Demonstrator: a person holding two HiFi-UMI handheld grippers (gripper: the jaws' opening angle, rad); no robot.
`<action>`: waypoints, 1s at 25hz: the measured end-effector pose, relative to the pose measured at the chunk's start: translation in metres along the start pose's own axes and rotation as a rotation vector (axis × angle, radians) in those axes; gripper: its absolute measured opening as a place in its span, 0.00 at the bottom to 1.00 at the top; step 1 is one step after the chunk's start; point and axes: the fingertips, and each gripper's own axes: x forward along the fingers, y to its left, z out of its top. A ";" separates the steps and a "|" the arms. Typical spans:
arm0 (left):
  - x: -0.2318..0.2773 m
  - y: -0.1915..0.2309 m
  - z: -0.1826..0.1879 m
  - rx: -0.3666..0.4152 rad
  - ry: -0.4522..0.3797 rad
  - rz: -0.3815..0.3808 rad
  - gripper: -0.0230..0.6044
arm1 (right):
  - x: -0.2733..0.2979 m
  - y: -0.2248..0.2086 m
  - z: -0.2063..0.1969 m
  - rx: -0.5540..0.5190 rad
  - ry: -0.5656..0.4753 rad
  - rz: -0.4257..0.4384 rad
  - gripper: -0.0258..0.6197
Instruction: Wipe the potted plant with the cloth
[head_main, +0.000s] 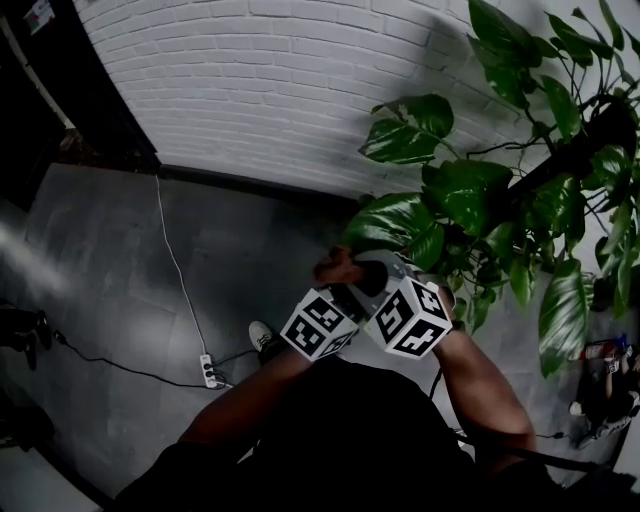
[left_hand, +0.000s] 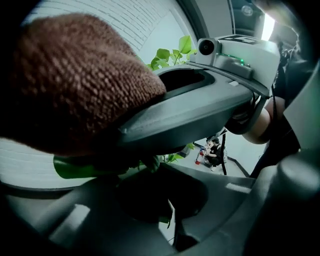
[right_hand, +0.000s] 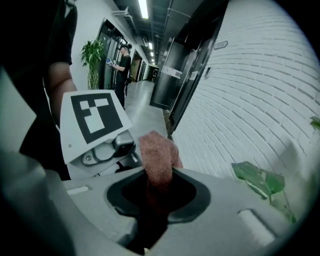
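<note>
Right gripper view shows the right gripper pinching the cloth in its jaws. The left gripper has its jaws pressed together on a leaf of the plant, just under the cloth. The pot is out of view.

The plant is cut off by the head view's top and right edges. In the left gripper view, the cloth and right hand-held gripper block most of the scene.
</note>
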 end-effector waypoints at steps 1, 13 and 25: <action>0.000 -0.001 0.001 0.002 0.001 -0.002 0.07 | -0.002 0.003 0.003 0.012 -0.008 0.012 0.15; -0.012 0.000 0.019 0.048 -0.029 -0.097 0.17 | -0.016 -0.004 0.027 0.161 -0.126 -0.059 0.15; -0.103 0.091 0.030 0.104 0.086 -0.226 0.15 | -0.017 -0.058 0.019 0.491 -0.090 -0.380 0.15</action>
